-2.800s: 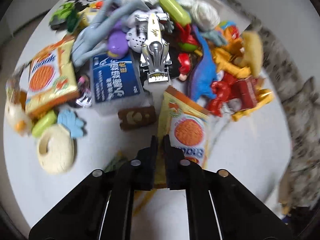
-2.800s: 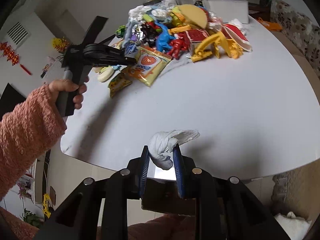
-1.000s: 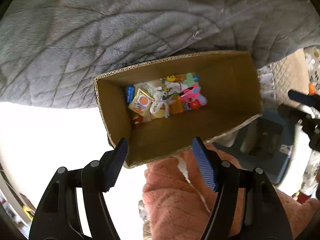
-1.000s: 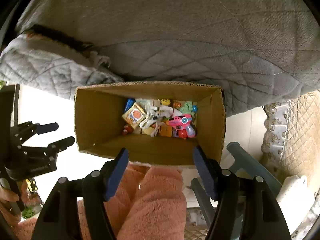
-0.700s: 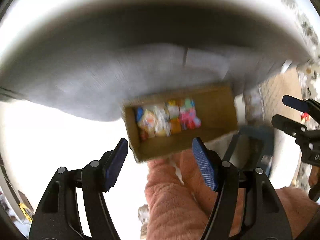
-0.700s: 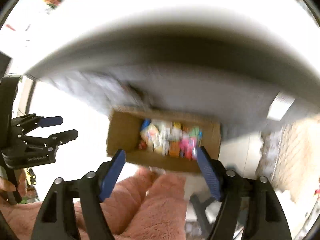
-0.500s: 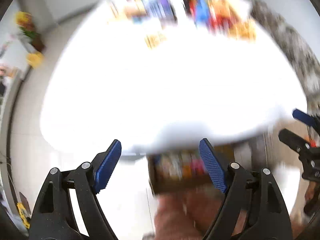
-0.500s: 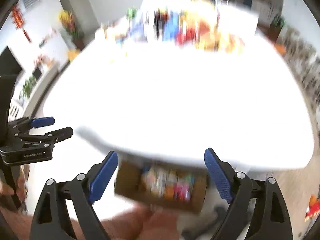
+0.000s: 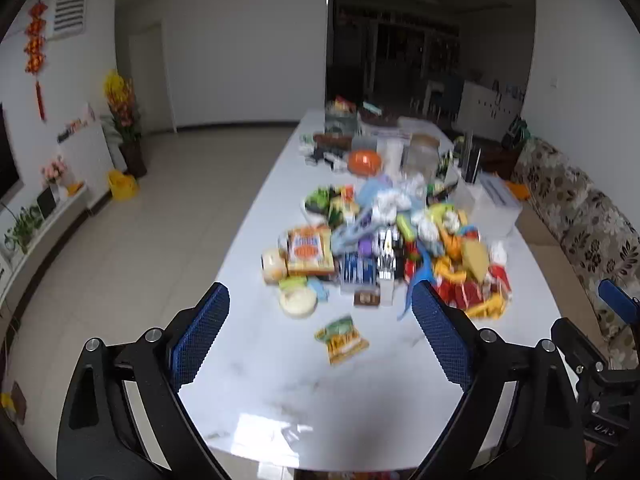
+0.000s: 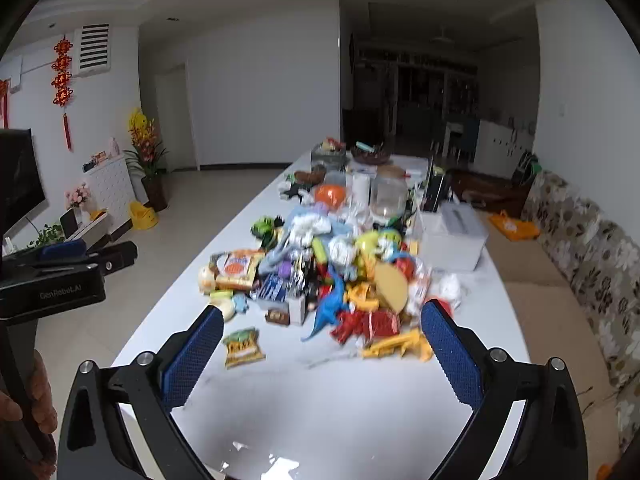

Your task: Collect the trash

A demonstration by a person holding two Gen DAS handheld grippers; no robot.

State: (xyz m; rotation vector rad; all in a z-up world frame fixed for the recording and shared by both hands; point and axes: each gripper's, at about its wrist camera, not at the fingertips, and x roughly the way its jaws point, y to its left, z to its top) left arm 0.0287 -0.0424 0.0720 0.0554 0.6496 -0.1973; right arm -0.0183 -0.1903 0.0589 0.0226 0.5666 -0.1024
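Trash: two snack packets point(image 9: 341, 339) point(image 9: 309, 249)

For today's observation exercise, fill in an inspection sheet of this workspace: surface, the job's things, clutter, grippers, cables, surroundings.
Surface: long white table, near end bare and glossy.
Job's things: small snack packet lying alone nearest the grippers; orange-printed wrapper at the pile's left edge; white crumpled tissue at its right.
Clutter: toy heap mid-table with a blue dinosaur; white box, clear jar and orange bowl behind.
Grippers: left gripper and right gripper both above the near end, jaws opening, nothing between them.
Cables: nothing seen.
Surroundings: tiled floor, floral sofa on the right, flowers by the left wall.
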